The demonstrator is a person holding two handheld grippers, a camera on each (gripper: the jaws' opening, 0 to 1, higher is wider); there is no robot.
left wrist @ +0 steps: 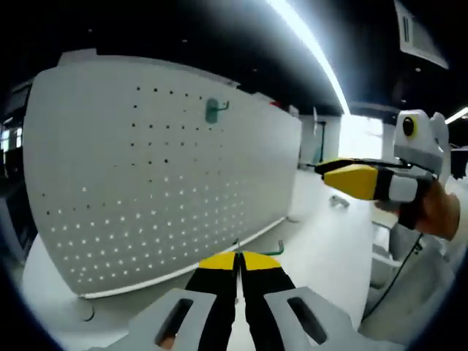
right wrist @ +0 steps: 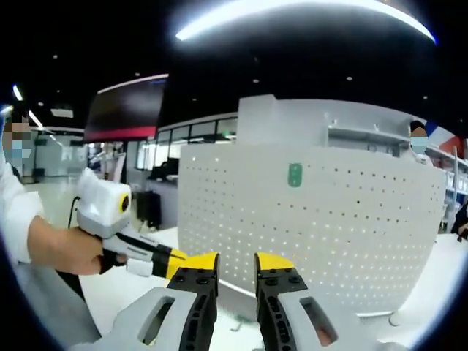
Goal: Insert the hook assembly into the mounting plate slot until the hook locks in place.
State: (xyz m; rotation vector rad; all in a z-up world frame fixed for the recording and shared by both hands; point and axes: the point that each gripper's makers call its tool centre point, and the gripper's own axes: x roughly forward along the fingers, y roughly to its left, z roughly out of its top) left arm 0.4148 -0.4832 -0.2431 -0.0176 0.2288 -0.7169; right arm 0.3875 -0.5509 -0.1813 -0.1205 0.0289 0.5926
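Pegboard (left wrist: 161,175), white perforated panel, carries a green hook (left wrist: 213,110) high above the left tool (left wrist: 239,261), pressed together; right tool (right wrist: 236,265) spread.

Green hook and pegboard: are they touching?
Touching. In the left gripper view the green hook is mounted on the white pegboard, its prong sticking out; the right gripper view shows its base flat against the panel.
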